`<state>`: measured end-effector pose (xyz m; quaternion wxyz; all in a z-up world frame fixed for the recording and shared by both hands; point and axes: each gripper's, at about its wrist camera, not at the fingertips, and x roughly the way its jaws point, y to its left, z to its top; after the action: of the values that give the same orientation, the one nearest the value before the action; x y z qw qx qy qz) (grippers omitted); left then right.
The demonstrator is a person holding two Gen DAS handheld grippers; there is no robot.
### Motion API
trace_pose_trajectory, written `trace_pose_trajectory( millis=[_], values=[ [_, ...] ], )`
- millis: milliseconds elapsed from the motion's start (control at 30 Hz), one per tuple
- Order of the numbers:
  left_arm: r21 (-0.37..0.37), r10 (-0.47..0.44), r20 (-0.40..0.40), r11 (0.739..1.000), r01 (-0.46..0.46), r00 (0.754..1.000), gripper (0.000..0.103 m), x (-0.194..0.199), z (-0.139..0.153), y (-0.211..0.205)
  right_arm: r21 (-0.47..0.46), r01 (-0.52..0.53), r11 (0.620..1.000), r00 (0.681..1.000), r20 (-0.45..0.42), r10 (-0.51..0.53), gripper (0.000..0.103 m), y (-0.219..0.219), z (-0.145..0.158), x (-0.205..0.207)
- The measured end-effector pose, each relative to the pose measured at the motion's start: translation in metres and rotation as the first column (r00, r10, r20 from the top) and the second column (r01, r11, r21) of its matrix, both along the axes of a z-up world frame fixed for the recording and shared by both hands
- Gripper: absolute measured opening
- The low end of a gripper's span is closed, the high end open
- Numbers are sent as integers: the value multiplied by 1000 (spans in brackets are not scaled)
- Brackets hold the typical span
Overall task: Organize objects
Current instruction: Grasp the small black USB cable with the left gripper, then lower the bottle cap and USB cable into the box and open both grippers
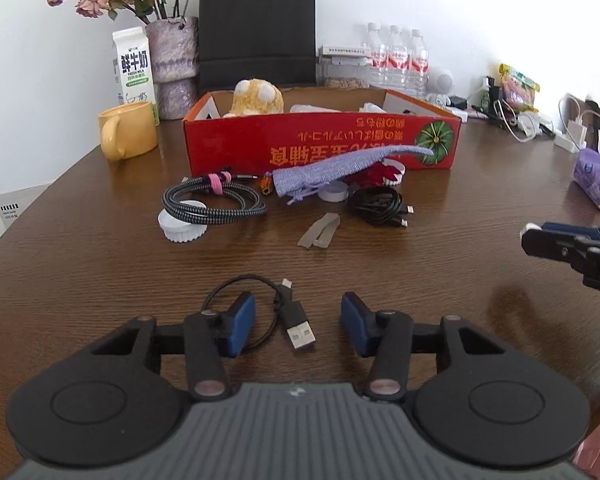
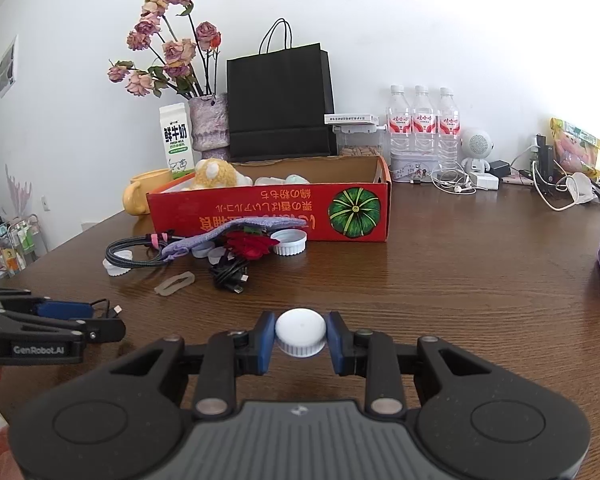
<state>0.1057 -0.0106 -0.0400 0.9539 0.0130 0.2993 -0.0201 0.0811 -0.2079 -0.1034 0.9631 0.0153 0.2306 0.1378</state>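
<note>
My left gripper (image 1: 298, 320) hovers low over the wooden table, open, with its blue pads either side of a small black USB cable (image 1: 300, 332) and not touching it. My right gripper (image 2: 300, 336) is shut on a white ribbed bottle cap (image 2: 301, 330) above the table. It shows at the right edge of the left wrist view as the right gripper (image 1: 534, 236). Further back stands a red cardboard box (image 1: 320, 140) holding a yellow plush toy (image 1: 256, 98). In front of it lie a braided cable (image 1: 216, 202), a purple pouch (image 1: 340, 168), a black cable (image 1: 378, 204) and white lids (image 1: 182, 228).
A rubber band (image 1: 320, 232) lies mid-table. A yellow mug (image 1: 126, 130), milk carton (image 1: 134, 66), flower vase (image 1: 174, 60), black paper bag (image 1: 258, 28) and water bottles (image 1: 396, 56) line the back wall. A purple tissue pack (image 1: 596, 180) and chargers sit at the right.
</note>
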Motion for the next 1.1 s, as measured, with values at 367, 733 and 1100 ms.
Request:
trace_pose_trajectory(
  millis=[367, 733, 1100],
  values=[
    [-11, 8, 38, 1000, -8, 999, 13, -5, 5, 1, 2, -7, 1000, 1000, 2, 7, 27, 2, 0, 0],
    [-19, -1, 175, 1000, 4, 985, 13, 5, 44, -1, 11, -27, 1000, 998, 65, 26, 27, 11, 19, 15],
    [-46, 3, 290, 999, 11, 957, 13, 66, 96, -15, 38, -38, 999, 976, 218, 29, 27, 30, 65, 74]
  ],
)
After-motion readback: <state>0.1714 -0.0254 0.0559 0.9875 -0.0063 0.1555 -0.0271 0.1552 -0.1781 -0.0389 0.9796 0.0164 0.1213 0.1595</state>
